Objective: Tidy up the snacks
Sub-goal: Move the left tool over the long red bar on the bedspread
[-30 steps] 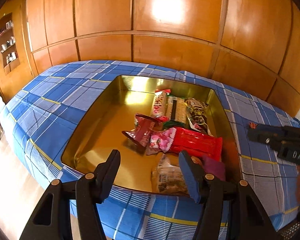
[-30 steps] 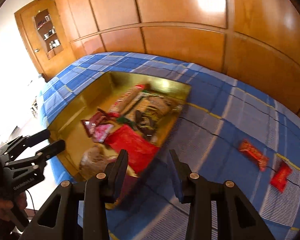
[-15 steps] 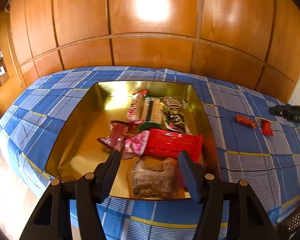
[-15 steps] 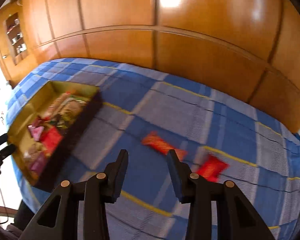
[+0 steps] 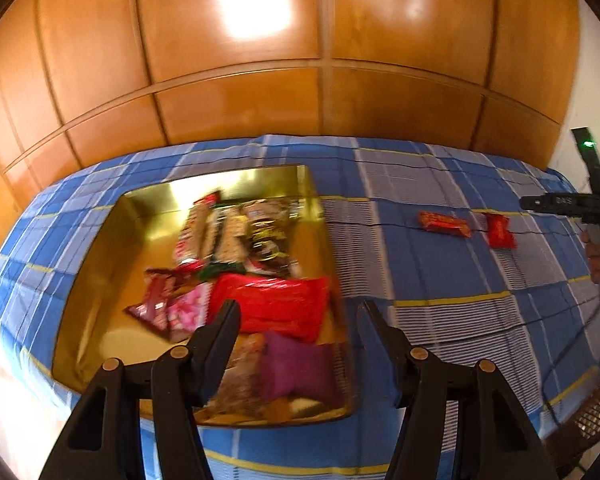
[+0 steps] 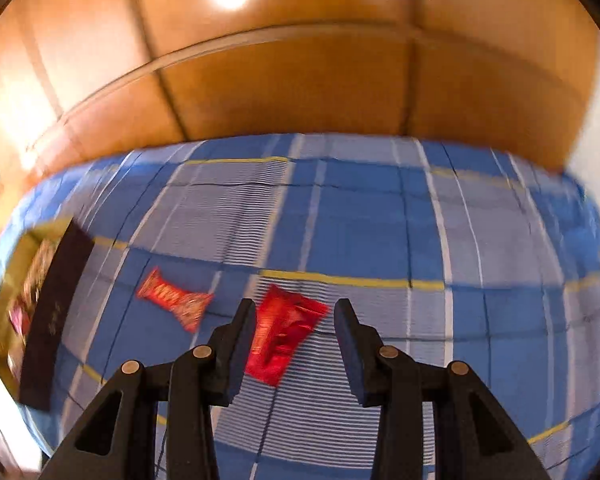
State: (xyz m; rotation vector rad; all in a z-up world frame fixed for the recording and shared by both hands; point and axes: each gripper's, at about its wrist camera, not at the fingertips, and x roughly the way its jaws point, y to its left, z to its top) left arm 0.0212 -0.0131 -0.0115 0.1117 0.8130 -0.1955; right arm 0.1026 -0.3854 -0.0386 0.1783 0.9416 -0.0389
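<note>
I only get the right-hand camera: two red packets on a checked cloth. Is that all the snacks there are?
Observer: No. The left camera shows a gold tray holding many more packets.
Operator: What is the biggest one in it?
Observer: A large red bag, lying beside a purple packet.
Operator: Is the other tool holding anything?
Observer: No. The left gripper is open and empty, above the tray's near right corner.
Operator: Where is my tool in that view?
Observer: The right gripper shows at the right edge, beside the small red packet.
</note>
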